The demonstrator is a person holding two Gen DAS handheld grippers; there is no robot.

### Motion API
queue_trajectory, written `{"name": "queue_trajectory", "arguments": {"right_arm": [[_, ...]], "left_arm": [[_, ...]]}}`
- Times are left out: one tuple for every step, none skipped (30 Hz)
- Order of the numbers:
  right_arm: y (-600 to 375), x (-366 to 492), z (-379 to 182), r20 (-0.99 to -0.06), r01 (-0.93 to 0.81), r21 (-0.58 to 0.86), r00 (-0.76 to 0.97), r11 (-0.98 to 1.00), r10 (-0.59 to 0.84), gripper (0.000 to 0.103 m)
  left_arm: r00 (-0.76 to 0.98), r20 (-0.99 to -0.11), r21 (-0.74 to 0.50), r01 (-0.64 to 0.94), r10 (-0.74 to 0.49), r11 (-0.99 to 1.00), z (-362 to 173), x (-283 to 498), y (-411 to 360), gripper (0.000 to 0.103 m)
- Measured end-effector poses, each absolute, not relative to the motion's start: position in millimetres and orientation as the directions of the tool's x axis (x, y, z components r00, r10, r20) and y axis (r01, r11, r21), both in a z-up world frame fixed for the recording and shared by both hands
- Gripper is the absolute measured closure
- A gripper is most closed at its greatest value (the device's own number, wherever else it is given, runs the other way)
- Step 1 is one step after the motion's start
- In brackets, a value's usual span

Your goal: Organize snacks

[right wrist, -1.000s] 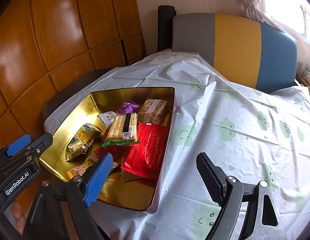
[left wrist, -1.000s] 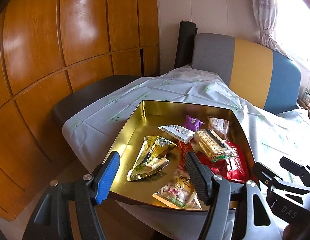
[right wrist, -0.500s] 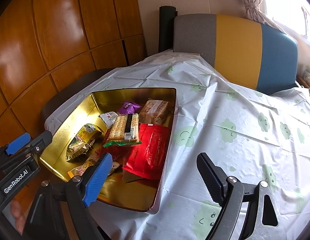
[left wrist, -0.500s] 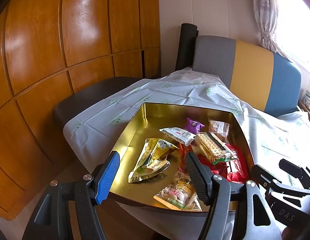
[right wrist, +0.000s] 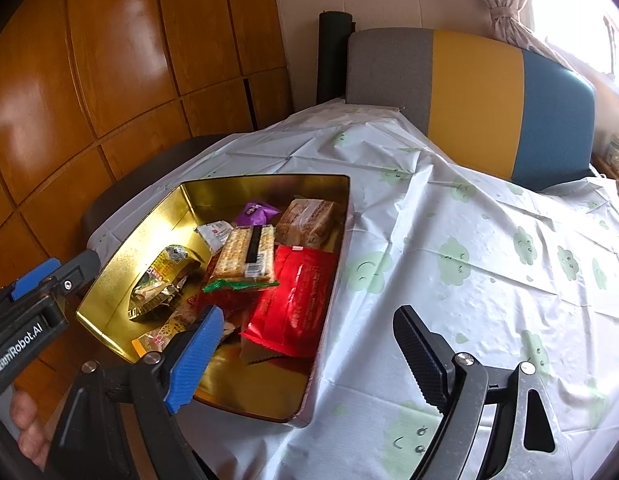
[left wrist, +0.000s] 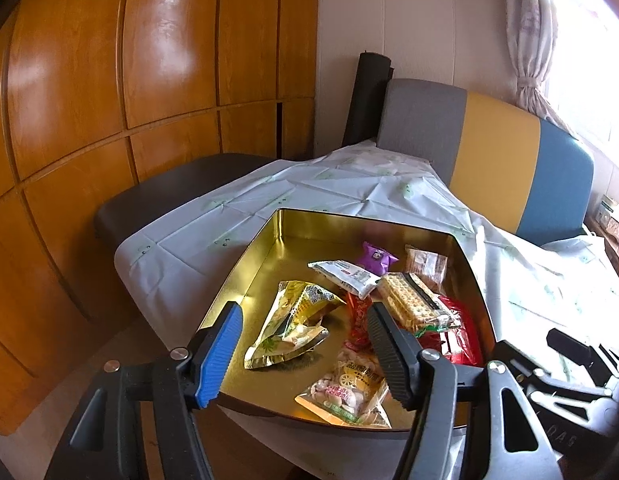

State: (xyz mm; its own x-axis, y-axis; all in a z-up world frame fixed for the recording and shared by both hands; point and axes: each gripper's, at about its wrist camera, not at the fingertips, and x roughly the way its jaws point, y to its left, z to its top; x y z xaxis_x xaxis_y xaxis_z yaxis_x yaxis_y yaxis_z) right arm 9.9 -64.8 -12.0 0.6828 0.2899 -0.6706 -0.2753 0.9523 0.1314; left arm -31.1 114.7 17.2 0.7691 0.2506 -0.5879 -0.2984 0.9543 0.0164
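Observation:
A gold tin box sits at the table's left edge and holds several snack packs: a gold foil bag, a cracker pack, a red pack, a purple candy, a white bar and a clear candy bag. My left gripper is open and empty, held near the box's front edge. My right gripper is open and empty, over the box's right front corner.
A white tablecloth with green cloud faces covers the table to the right of the box. A grey, yellow and blue chair back stands behind. A dark seat and wooden panelling lie to the left.
Both grippers have drawn back and risen slightly, so the box sits a little lower in both views. Both stay open; the snacks have not moved.

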Motion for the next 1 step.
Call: {"name": "queue_trajectory", "arguments": {"right_arm": [[-71.2, 12.0, -10.8, -0.668, -0.262, 0.138, 0.687, 0.955, 0.285, 0.016]], "left_arm": [[0.768, -0.591, 0.012, -0.296, 0.246, 0.955, 16.7, -30.1, 115.7, 0.038]]}}
